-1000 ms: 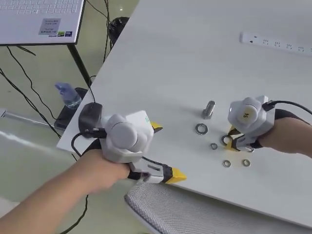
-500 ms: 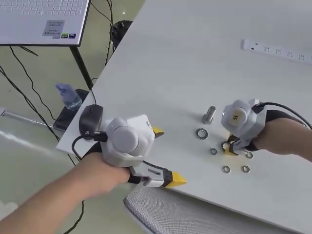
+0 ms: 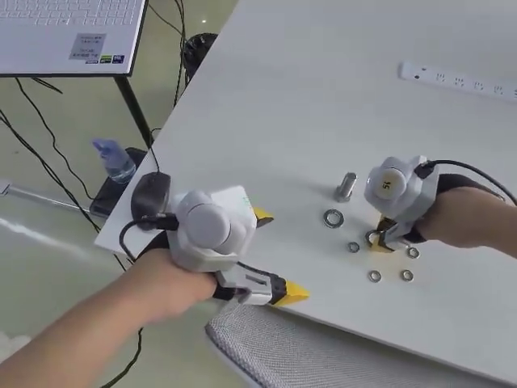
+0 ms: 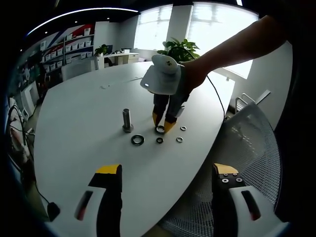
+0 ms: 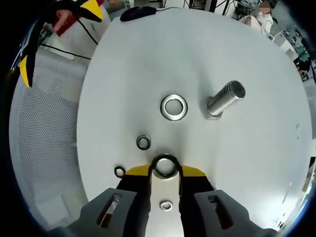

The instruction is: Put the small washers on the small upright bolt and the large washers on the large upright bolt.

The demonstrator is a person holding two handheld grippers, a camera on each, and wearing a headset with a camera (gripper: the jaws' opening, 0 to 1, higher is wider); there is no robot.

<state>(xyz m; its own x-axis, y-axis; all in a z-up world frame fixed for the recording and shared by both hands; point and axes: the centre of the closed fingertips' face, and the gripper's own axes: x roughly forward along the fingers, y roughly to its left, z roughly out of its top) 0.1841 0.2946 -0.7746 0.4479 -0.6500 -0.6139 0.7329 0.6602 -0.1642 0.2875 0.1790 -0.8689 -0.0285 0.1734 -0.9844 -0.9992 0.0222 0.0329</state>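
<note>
At the table's (image 3: 323,97) near edge, above the mesh back of a chair (image 3: 275,343), the left hand (image 3: 174,291) holds the left gripper (image 3: 277,254) roughly level. The forearm reaches in from the lower left, and the yellow-tipped jaws are spread wide and empty, pointing across the tabletop. Further in, the right hand (image 3: 464,218) comes from the right edge with its wrist bent, so the right gripper (image 3: 378,241) points nearly straight down with its tips at the surface. In the right gripper view those jaws are pressed in on a large washer (image 5: 165,158), one yellow tip on either side, and the ring lies flat on the table. One small washer (image 5: 166,205) lies between the jaws behind the tips, and two more (image 5: 143,142) (image 5: 120,172) sit just beside them. Beyond these lies the other large washer (image 5: 164,107), flat and free, next to the upright bolt (image 5: 226,98), which stands bare on its head. Far back are a power strip (image 3: 456,74) on the table and a laptop (image 3: 65,32) off to the left.
</note>
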